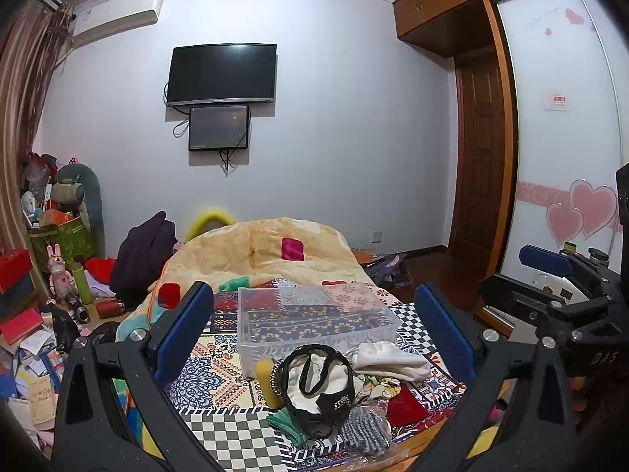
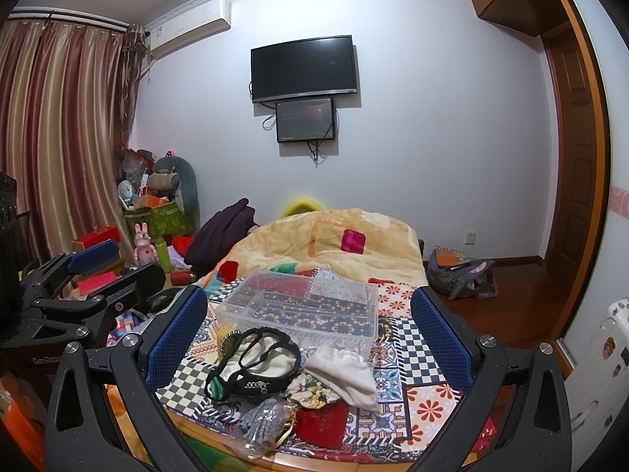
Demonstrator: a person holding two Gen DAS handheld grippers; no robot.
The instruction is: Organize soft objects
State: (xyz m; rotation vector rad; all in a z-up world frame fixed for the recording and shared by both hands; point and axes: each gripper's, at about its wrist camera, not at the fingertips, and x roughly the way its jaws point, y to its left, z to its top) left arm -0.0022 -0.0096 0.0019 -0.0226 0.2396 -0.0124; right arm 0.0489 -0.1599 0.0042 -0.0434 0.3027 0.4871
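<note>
A clear plastic box [image 1: 314, 322] [image 2: 302, 306] stands empty on the patterned bedspread. In front of it lies a heap of soft things: a black-trimmed white pouch [image 1: 318, 381] [image 2: 259, 358], a white sock [image 1: 389, 360] [image 2: 346, 373], a yellow sponge [image 1: 265, 377], a green cloth [image 1: 287, 424], a grey knitted piece [image 1: 363, 430] [image 2: 263, 424] and a red pouch [image 1: 407, 407] [image 2: 326, 421]. My left gripper [image 1: 312, 289] [image 2: 125, 263] hovers open above the heap, holding nothing. Beside it on the right, my right gripper [image 2: 310, 295] [image 1: 511, 275] is open and empty too.
A bunched yellow quilt [image 1: 267, 247] fills the bed's far end, with dark clothes [image 1: 145, 255] beside it. Boxes, toys and papers crowd the floor at left [image 1: 39, 334]. A backpack [image 2: 460, 275] lies on the wooden floor at right. The bed's wooden edge [image 2: 220, 436] is close below.
</note>
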